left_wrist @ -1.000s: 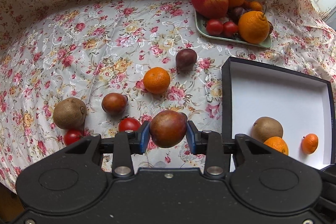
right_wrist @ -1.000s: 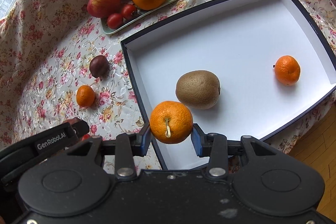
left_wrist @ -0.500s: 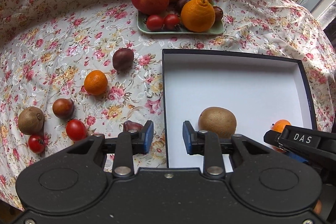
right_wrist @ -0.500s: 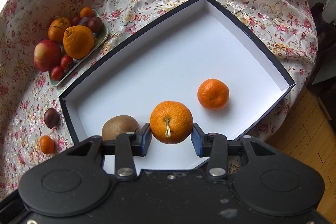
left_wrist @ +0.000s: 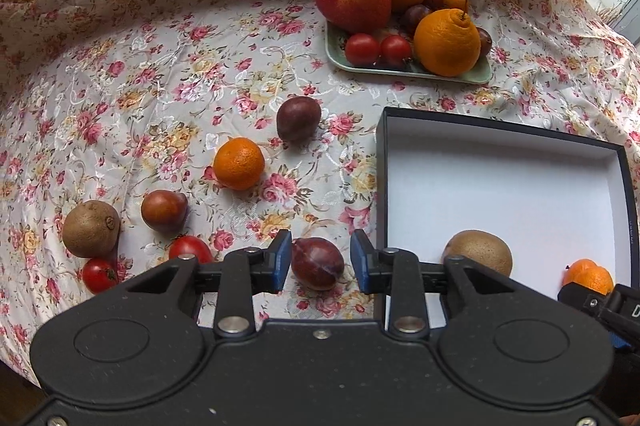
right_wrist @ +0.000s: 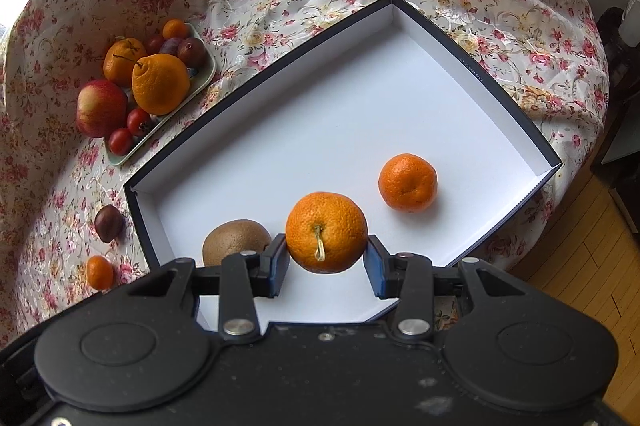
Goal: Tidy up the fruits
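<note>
My left gripper (left_wrist: 320,262) hangs over the flowered cloth, its blue pads apart and touching nothing. A dark red plum (left_wrist: 318,263) lies on the cloth below, seen in the gap between them. The black box with a white floor (left_wrist: 500,186) stands to the right and holds a kiwi (left_wrist: 478,252). In the right wrist view my right gripper (right_wrist: 326,258) is shut on a mandarin (right_wrist: 326,232), held above the box floor (right_wrist: 340,106). Below it lie the kiwi (right_wrist: 236,242) and a second mandarin (right_wrist: 408,182).
Loose on the cloth are a mandarin (left_wrist: 239,163), a dark plum (left_wrist: 299,118), a brown plum (left_wrist: 164,211), a kiwi (left_wrist: 91,228) and two tomatoes (left_wrist: 190,250). A green tray (left_wrist: 400,72) at the back holds several fruits. The table drops to a wooden floor (right_wrist: 580,266).
My left gripper no longer holds the plum, which now lies on the cloth under the jaws. My right gripper carried its mandarin from the box's edge to above the box floor.
</note>
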{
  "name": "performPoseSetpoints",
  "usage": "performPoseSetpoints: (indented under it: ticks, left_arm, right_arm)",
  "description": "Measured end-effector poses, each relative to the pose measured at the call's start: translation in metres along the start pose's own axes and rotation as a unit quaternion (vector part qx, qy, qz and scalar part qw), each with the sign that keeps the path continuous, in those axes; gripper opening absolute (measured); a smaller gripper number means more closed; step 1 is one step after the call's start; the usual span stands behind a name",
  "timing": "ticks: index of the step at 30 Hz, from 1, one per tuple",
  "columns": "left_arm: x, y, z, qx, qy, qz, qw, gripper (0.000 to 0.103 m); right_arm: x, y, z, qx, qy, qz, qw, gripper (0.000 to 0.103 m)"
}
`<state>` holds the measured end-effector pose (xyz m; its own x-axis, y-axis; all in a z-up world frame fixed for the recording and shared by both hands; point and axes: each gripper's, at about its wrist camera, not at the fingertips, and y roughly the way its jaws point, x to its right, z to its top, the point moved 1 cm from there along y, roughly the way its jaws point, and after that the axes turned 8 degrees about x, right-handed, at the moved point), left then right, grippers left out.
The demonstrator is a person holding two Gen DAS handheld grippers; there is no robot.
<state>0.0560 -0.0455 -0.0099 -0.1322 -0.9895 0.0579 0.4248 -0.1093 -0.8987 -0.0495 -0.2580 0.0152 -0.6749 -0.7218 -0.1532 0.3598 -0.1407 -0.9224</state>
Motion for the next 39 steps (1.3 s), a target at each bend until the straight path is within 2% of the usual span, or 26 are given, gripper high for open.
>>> performPoseSetpoints:
  ticks: [5,9,11,14,22,25,28,30,36,39]
  left_arm:
    - [-0.027,0.018,-0.003,-0.045,-0.056,-0.014,0.9973,0.042]
    - [-0.029,0.026,-0.008,-0.063,-0.07,-0.027,0.9952,0.042]
    - [-0.027,0.028,-0.009,-0.062,-0.072,-0.028,0.9951,0.044]
    - [-0.023,0.03,-0.007,-0.055,-0.073,-0.026,0.9955,0.051]
    - [-0.01,0.043,-0.009,-0.056,-0.059,-0.027,0.9963,0.057]
    - [-0.007,0.048,-0.01,-0.061,-0.054,-0.017,0.9965,0.056]
    - [-0.007,0.053,-0.014,-0.066,-0.054,-0.006,0.9963,0.051]
    - [-0.007,0.051,-0.013,-0.055,-0.054,0.003,0.997,0.045]
    - [-0.005,0.047,-0.011,-0.041,-0.063,0.015,0.997,0.045]
    - [0.0,0.035,-0.006,-0.017,-0.056,0.02,0.9981,0.045]
  right_arm:
    - [-0.009,0.0,-0.002,-0.004,-0.003,0.01,1.0,0.043]
    - [-0.013,0.0,-0.002,-0.006,-0.005,0.013,1.0,0.043]
    - [-0.015,0.001,-0.003,-0.007,-0.005,0.014,1.0,0.043]
    - [-0.017,0.002,-0.004,-0.007,-0.008,0.013,1.0,0.043]
    - [-0.013,0.002,-0.004,-0.008,-0.007,0.01,1.0,0.043]
    - [-0.01,0.002,-0.003,-0.009,-0.005,0.007,1.0,0.043]
    - [-0.006,0.003,-0.003,-0.009,-0.002,0.004,1.0,0.043]
    - [-0.002,0.003,-0.001,-0.008,0.002,0.003,1.0,0.043]
    - [0.009,0.002,0.003,-0.006,0.013,0.0,1.0,0.043]
    - [0.016,0.001,0.005,-0.004,0.02,-0.001,1.0,0.043]
